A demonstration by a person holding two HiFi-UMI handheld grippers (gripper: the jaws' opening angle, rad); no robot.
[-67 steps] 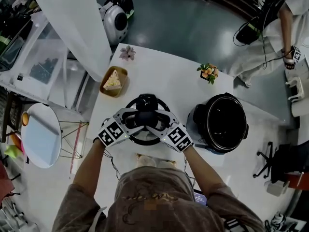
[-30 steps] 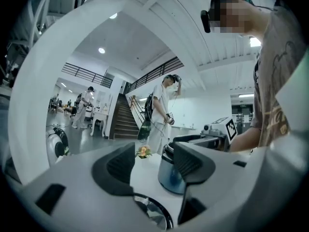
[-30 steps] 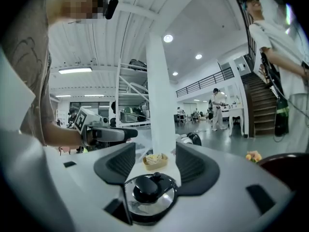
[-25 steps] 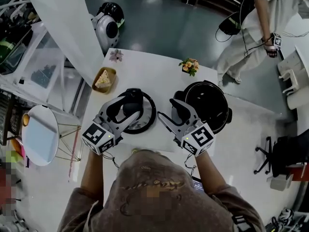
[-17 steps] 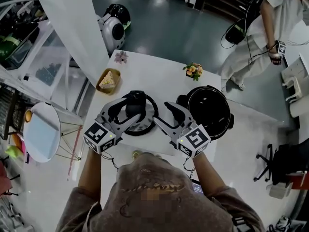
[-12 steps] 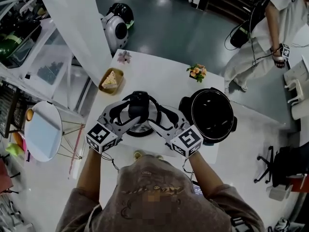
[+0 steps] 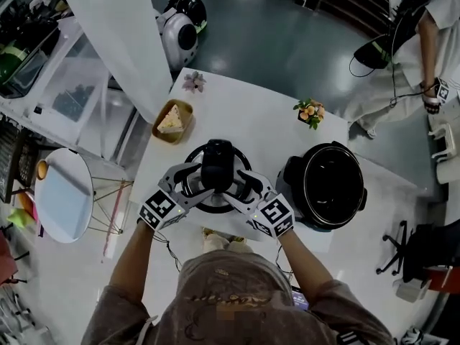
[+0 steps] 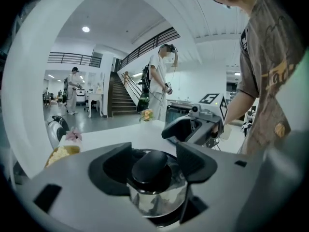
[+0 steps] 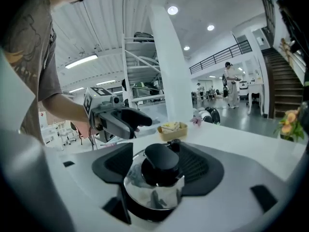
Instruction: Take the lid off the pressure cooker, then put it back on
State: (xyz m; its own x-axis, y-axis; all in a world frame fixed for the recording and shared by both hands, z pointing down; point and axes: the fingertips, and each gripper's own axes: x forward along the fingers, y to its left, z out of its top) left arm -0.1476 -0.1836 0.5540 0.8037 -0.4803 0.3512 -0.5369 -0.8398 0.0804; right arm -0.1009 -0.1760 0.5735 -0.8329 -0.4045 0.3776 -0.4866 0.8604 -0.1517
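Note:
The pressure cooker lid (image 7: 208, 194), steel with a black knob (image 7: 218, 165), lies on the white table (image 7: 244, 124) left of the open black pot (image 7: 332, 185). My left gripper (image 7: 192, 180) reaches the knob from the left and my right gripper (image 7: 241, 185) from the right. In the left gripper view the knob (image 8: 150, 164) stands between the spread pads (image 8: 112, 170) with gaps on both sides. The right gripper view shows the same knob (image 9: 161, 159) between its pads (image 9: 195, 166), untouched. Both sets of jaws have just been opening, with the knob between them.
A wooden bowl with a cake slice (image 7: 171, 121) and a pink flower (image 7: 192, 82) sit at the table's far left. A small flower pot (image 7: 310, 109) stands behind the cooker. A person (image 7: 424, 42) stands at the top right. A round side table (image 7: 63, 196) is on the left.
Both grippers have come down from above and closed in on the lid's knob; the right one has swung left from over the pot. The lid and pot have not moved.

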